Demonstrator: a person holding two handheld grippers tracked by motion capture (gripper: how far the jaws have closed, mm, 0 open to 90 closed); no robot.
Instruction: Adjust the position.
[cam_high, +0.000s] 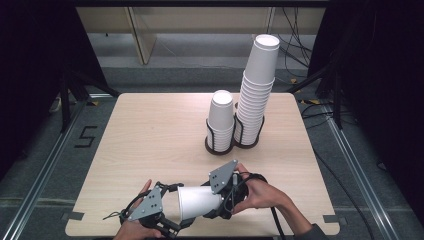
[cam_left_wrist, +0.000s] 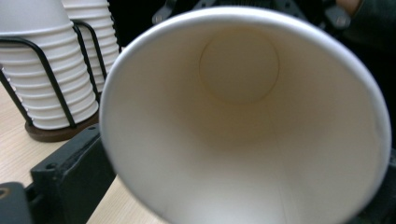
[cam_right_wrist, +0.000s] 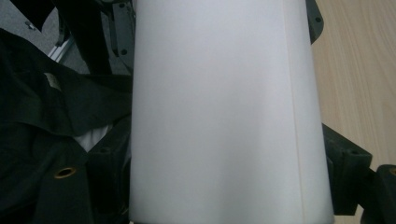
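A white paper cup (cam_high: 197, 202) lies on its side in the air over the table's front edge, between my two grippers. My right gripper (cam_high: 220, 200) is shut on its narrow bottom end; in the right gripper view the cup's wall (cam_right_wrist: 219, 116) sits tight between the two black jaws (cam_right_wrist: 224, 154). The cup's open mouth (cam_left_wrist: 243, 126) faces my left gripper (cam_high: 176, 222), whose jaws stand on either side of the rim without pressing on it, so that gripper (cam_left_wrist: 238, 177) is open.
Two stacks of white cups stand upside down in a black wire holder (cam_high: 220, 147) at the table's far middle: a short stack (cam_high: 220, 120) and a tall leaning stack (cam_high: 256, 95). The short stack (cam_left_wrist: 46, 84) is also behind the held cup. Bare wooden table (cam_high: 150, 135) lies to the left.
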